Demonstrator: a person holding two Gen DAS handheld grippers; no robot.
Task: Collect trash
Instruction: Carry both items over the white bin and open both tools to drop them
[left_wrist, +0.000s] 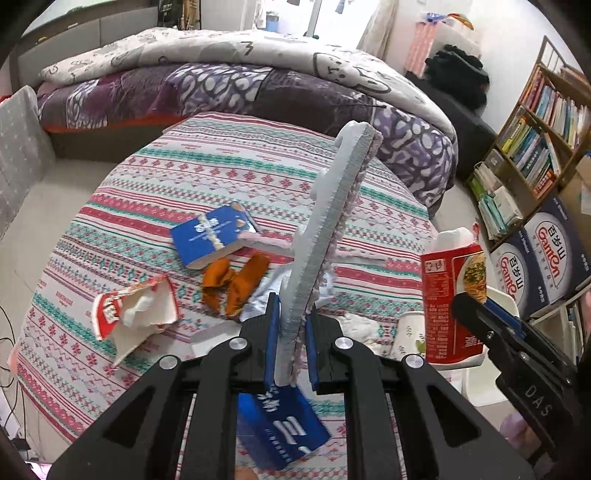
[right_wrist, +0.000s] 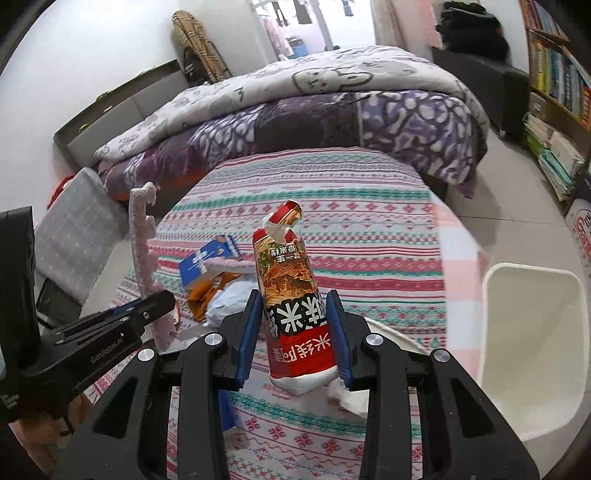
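Note:
My left gripper is shut on a long grey-and-pink foam strip held upright above the round table; the strip also shows in the right wrist view. My right gripper is shut on a red noodle package, lifted above the table; it also shows in the left wrist view. On the striped tablecloth lie a blue box, an orange wrapper, a torn red-and-white wrapper and another blue box under the left gripper.
A white bin stands to the right of the table. A bed with a purple quilt lies behind the table. A bookshelf and cardboard boxes are at the right. A paper cup sits near the table's right edge.

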